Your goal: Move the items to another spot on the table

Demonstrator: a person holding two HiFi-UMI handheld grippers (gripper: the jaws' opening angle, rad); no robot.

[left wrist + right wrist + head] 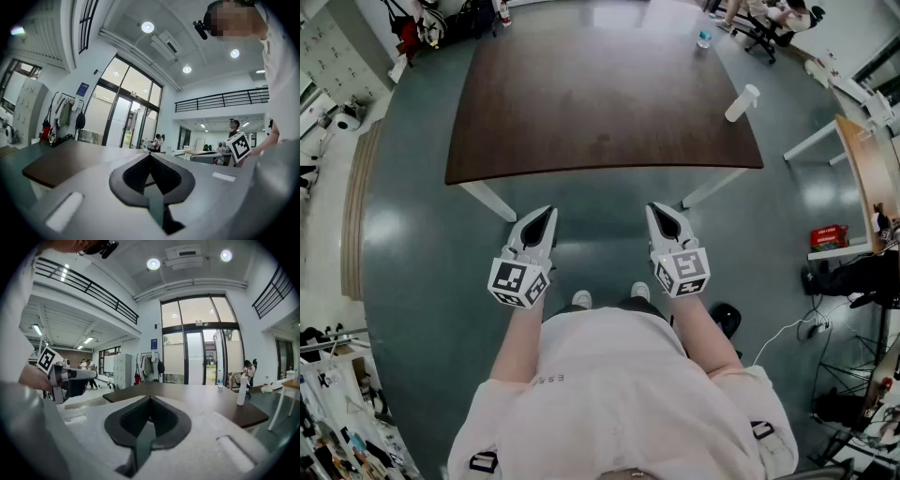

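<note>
Not yet begun: left claw (542, 217) and right claw (662, 214) hang clenched and empty, low of the counter (581, 103). Next, probably reach the white bottle (742, 102), upper right.

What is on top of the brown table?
A white bottle near the right edge and a clear bottle at the far corner. Elsewhere the table shows bare, nothing covered.

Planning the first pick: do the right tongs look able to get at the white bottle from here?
Probably not yet: the right tongs hang shut, short of the table, and the white bottle stands farther along its right edge. Nothing blocks the path.
</note>
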